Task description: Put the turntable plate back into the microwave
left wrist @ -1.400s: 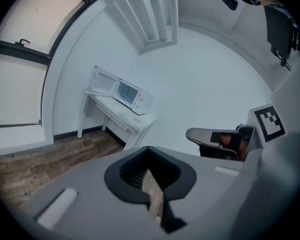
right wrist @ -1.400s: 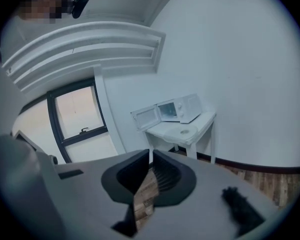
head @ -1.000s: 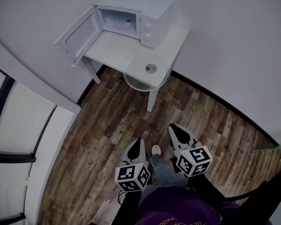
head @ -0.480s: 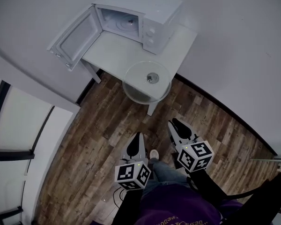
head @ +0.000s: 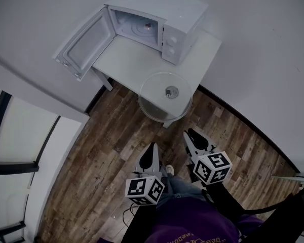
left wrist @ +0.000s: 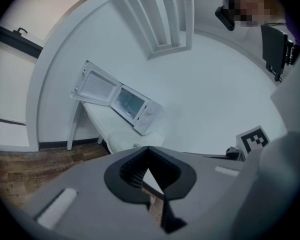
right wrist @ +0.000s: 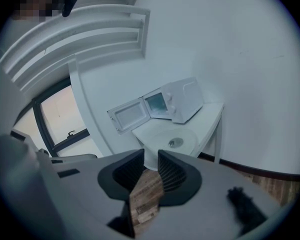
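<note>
While the turntable plate (head: 164, 103) overhangs the corner of the table (head: 129, 58) before the open microwave (head: 185, 15), the left gripper (head: 152, 151) is shut and the empty jaws of the right gripper (head: 193, 136) have just been opened; the overhanging rim is best approached level.

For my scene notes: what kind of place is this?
Probably a sparse indoor room, not a fitted kitchen: a white microwave on a small white table, plain white walls, wood-plank floor.
</note>
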Available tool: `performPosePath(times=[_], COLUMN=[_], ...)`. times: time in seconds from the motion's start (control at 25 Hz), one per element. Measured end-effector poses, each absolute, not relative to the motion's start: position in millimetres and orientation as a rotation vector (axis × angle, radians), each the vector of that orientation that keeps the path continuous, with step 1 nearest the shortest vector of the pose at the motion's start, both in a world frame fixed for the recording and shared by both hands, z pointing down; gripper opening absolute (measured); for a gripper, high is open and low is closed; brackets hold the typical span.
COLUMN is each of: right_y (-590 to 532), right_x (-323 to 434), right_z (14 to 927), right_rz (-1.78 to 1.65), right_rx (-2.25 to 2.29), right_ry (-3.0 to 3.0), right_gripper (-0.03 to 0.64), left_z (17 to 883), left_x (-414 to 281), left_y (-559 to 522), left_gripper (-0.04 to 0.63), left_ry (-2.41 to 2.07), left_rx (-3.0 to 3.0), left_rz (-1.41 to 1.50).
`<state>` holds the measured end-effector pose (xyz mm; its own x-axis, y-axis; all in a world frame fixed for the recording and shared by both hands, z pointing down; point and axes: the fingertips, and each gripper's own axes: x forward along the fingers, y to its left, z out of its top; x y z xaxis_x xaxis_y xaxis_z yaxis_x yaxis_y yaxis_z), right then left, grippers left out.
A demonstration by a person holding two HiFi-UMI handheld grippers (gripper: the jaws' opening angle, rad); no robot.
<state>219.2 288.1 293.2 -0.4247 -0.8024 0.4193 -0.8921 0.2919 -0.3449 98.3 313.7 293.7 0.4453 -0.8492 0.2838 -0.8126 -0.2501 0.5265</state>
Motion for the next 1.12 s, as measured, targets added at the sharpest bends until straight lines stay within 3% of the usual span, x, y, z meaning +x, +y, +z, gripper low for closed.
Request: performPosePath(times=[0.16, 0.56, 1.12], right_y=[259.2, 201.6, 228.3], right_x=[229.8, 244.2, 247.7], right_z=[297.8, 330.3, 393.1], right_rz=[0.841, 0.963, 1.247], right_rx=[1.641, 1.774, 1.764], right_ry=[-2.337, -2.157, -2.036], right_gripper=[0.084, 0.114, 0.117], left_z=[307.9, 347.6, 435.4], left_x=[94.0, 99.3, 109.9], left_y=[283.2, 227.0, 203.1], left_gripper=[0.006, 0.11, 0.184], left_ry=[-1.316, -1.014, -0.907], left_rx=[2.069, 2.026, 1.709], left_rz=[-0.018, 0.065, -0.026])
